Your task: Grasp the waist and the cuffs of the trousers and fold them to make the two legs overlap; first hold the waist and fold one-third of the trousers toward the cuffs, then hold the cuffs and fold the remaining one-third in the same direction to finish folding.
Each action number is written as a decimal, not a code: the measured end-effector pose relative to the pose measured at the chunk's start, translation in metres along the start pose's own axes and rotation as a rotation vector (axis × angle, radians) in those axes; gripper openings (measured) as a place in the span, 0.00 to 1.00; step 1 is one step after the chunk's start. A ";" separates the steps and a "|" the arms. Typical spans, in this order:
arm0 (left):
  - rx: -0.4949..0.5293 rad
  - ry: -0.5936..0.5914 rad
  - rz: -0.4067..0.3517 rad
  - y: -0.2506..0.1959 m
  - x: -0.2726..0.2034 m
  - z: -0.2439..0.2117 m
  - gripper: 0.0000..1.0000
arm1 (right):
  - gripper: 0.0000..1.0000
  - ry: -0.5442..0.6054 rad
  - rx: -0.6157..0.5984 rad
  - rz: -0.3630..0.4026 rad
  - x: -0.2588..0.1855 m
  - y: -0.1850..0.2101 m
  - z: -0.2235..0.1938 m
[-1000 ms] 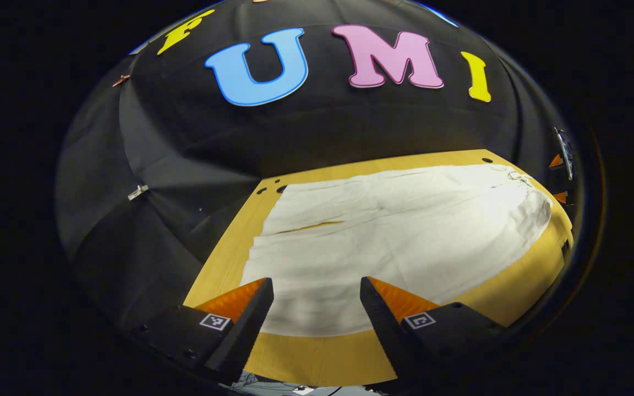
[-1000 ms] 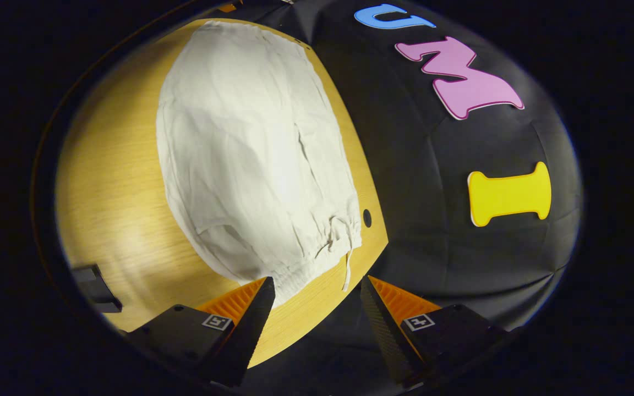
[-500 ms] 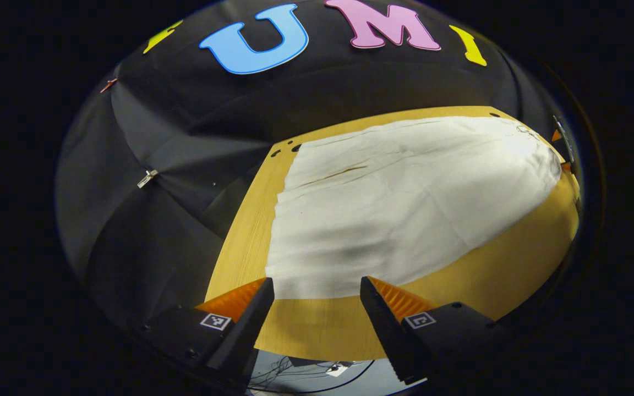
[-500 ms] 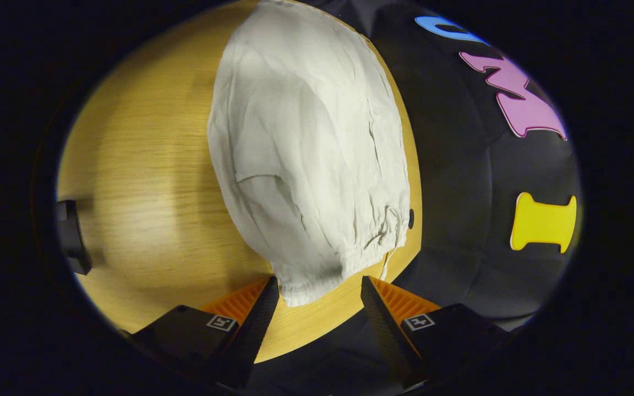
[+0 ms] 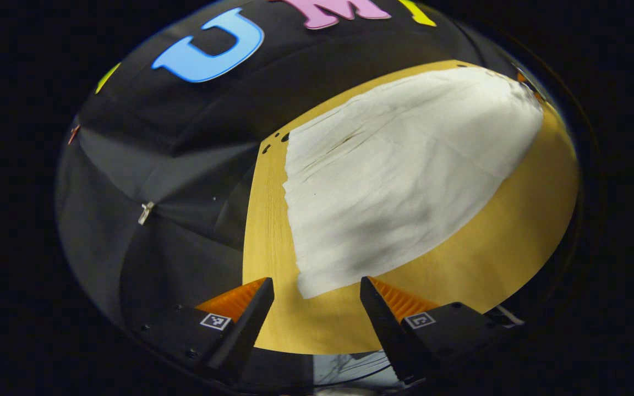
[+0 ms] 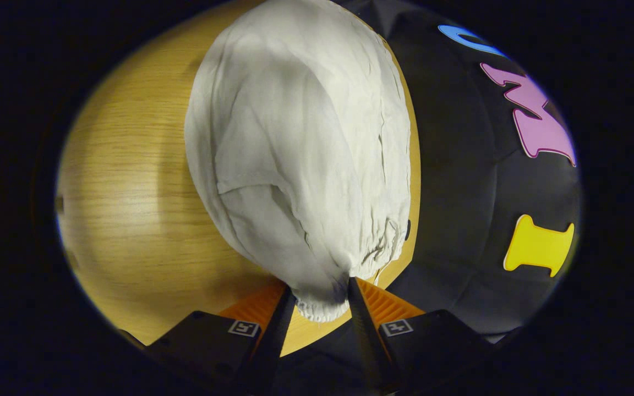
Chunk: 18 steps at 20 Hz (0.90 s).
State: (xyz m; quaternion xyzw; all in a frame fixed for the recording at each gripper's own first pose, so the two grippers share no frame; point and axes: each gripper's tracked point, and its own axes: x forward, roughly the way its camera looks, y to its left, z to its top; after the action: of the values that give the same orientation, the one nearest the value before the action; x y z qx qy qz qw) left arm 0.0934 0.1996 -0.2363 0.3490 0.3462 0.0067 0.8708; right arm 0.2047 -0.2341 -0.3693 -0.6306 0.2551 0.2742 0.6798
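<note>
trousers (image 6: 300, 148) lengthwise away from right gripper (image 6: 320, 300)

Left gripper (image 5: 317, 294): two wedge-shaped fingers (image 5: 245, 319) taper to points at the bottom of the left gripper view, their outer faces ribbed. Each sits on a dark, blocky mount (image 5: 449, 338) carrying a small square black-and-white marker (image 5: 214, 321), with small screw holes dotted along the mount beside it. Right gripper (image 6: 320, 297): the same tapered fingers (image 6: 278, 330) with ribbed outer faces, and a square marker (image 6: 243, 328) on each dark mount (image 6: 432, 344).
</note>
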 end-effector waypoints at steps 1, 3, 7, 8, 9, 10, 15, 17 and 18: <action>0.052 -0.001 -0.002 0.004 0.004 -0.001 0.98 | 0.57 0.002 -0.002 0.014 0.004 0.002 -0.001; 0.155 0.005 -0.005 0.007 0.013 -0.004 0.98 | 0.48 0.012 -0.023 -0.006 0.006 0.000 0.000; 0.442 -0.017 -0.038 0.011 0.030 -0.006 0.98 | 0.24 0.040 0.013 0.004 0.007 0.004 0.000; 0.511 -0.021 -0.053 0.011 0.029 -0.007 0.98 | 0.23 0.043 0.022 0.026 0.010 0.003 -0.001; 0.571 -0.018 -0.067 0.012 0.032 -0.011 0.98 | 0.19 0.044 0.037 0.051 0.007 0.004 -0.001; 0.617 -0.011 -0.084 0.013 0.039 -0.018 0.98 | 0.17 0.040 0.053 0.074 0.007 0.006 0.001; 0.785 0.008 -0.175 -0.001 0.061 -0.032 0.98 | 0.08 0.031 0.057 0.148 0.008 0.004 0.000; 0.825 -0.010 -0.167 0.002 0.076 -0.021 0.86 | 0.08 0.035 0.063 0.158 0.008 0.004 0.000; 0.819 -0.009 -0.174 0.001 0.077 -0.020 0.84 | 0.08 0.033 0.066 0.164 0.009 0.005 0.000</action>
State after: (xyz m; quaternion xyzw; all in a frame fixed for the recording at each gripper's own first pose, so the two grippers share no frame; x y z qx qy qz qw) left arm 0.1401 0.2323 -0.2924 0.6358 0.3446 -0.2066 0.6590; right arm 0.2082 -0.2336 -0.3793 -0.5893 0.3258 0.3098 0.6712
